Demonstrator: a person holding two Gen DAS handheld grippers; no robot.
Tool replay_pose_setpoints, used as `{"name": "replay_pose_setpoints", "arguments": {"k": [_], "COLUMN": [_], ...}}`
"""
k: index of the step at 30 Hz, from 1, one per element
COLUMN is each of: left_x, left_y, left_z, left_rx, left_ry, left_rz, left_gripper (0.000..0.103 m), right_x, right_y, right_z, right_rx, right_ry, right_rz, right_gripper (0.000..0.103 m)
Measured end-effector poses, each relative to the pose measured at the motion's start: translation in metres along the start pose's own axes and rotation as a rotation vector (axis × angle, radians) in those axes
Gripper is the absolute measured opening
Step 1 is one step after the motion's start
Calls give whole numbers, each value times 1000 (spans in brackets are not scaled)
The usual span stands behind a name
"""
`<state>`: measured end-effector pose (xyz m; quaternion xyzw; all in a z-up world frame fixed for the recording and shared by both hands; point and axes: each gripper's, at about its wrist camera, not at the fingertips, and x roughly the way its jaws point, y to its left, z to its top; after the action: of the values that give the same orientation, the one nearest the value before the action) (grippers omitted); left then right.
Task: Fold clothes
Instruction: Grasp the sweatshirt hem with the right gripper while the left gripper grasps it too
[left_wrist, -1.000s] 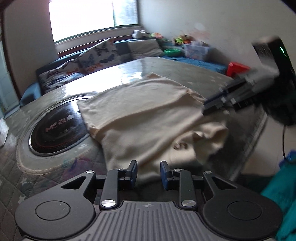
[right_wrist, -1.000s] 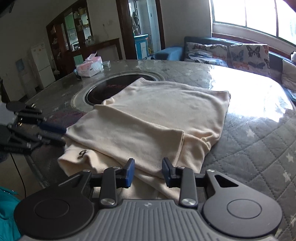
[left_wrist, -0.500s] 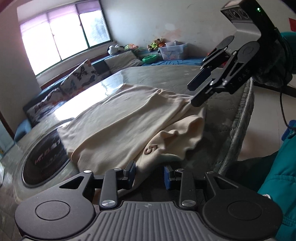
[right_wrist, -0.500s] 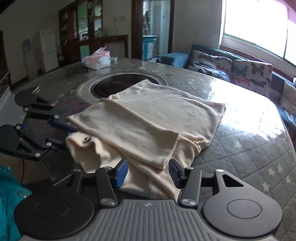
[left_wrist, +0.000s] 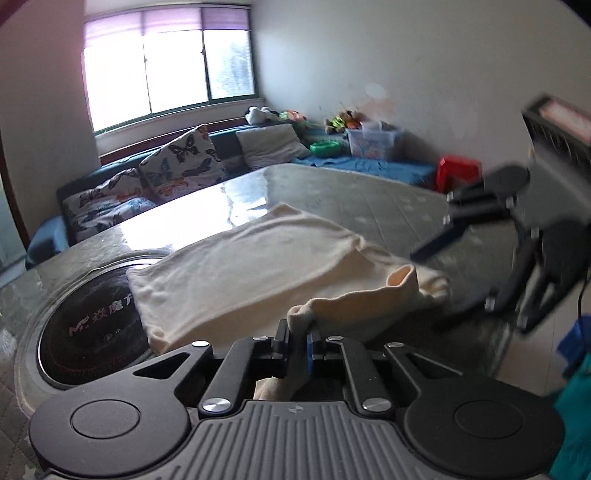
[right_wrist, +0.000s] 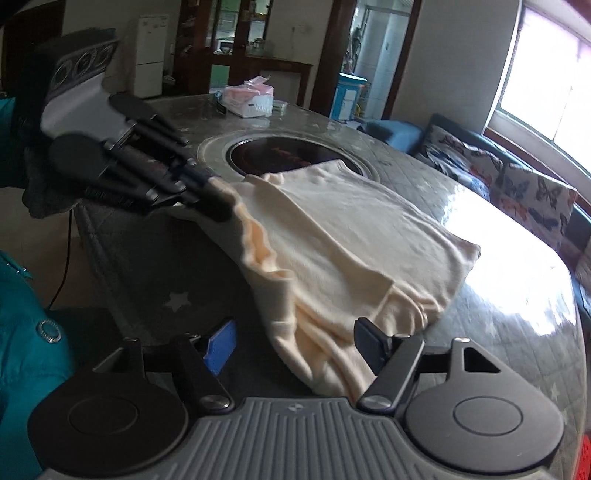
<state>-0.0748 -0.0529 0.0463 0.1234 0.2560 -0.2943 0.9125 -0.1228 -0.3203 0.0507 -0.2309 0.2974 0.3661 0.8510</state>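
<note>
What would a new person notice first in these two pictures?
A cream garment lies across the quilted table, one near corner pinched in the shut left gripper. The right gripper stands open around the other near corner. Behind the cloth, a round black cooktop sits in the table.

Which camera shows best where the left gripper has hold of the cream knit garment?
The right wrist view: the left gripper is seen from the side, shut on the cream knit garment's near edge. The left wrist view shows only bunched cloth between its own fingertips.
</note>
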Motion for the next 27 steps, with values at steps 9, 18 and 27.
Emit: {"name": "replay_pose_setpoints", "arguments": {"k": [9,18,27], "left_x": [9,-7,-10], "left_y": [10,8,2], "left_z": [-5,-31,-44], "left_rx": [-31,25,141], "left_ry": [41,80,81], "left_rz": [-18,35,83], "left_gripper": [15,30,10], "right_x": [36,35,33], "right_y": [-15,-34,-37], "right_z": [12,23,26], "right_rx": [99,212,254], "right_ry": [20,-20,-56], "right_rz": [70,91,75], "right_gripper": [31,18,11]}}
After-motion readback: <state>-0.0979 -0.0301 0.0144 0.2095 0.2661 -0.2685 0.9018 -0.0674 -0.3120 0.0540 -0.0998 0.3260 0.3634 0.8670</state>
